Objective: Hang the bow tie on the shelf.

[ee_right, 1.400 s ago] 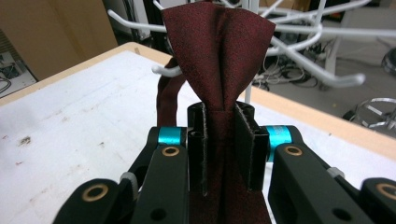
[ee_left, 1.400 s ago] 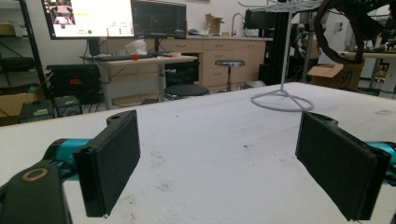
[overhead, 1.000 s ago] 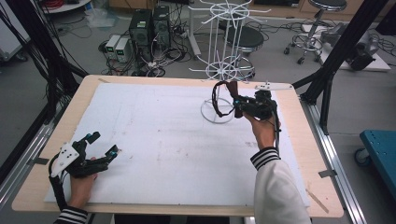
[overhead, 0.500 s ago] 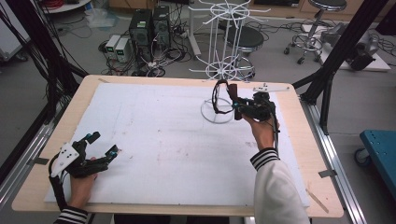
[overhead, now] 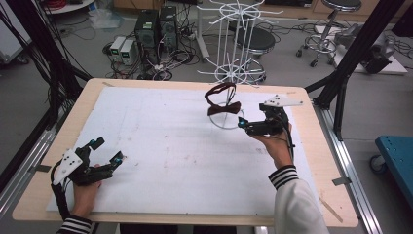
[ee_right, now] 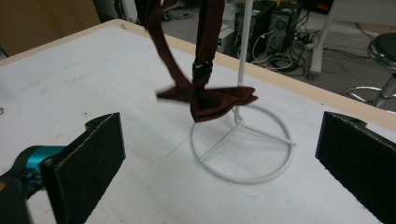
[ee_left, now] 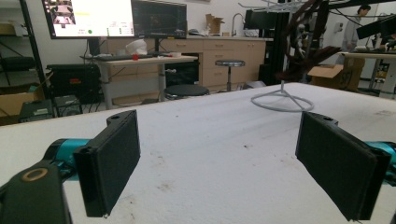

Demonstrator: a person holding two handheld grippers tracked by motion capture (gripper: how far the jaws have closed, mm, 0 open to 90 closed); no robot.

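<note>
A dark red bow tie (overhead: 221, 101) hangs by its strap from a white wire rack (overhead: 229, 44) at the back of the table. In the right gripper view the bow tie (ee_right: 210, 100) dangles, slightly blurred, just above the rack's ring base (ee_right: 243, 178). My right gripper (overhead: 242, 126) sits just right of and nearer than the tie; its jaws (ee_right: 219, 163) stand wide open with nothing between them. At the table's near left corner my left gripper (overhead: 108, 150) rests open and holds nothing. The left gripper (ee_left: 233, 163) view looks across the sheet to the rack (ee_left: 281, 100).
A white sheet (overhead: 160, 136) covers the wooden table (overhead: 311, 195). Black frame posts stand at both sides. On the floor behind are computer boxes (overhead: 155, 27), cables and stools (overhead: 336, 5). A blue cart (overhead: 397, 151) stands to the right.
My right gripper has drawn back toward the person and away from the bow tie, which now hangs free on the rack. The left gripper has stayed put.
</note>
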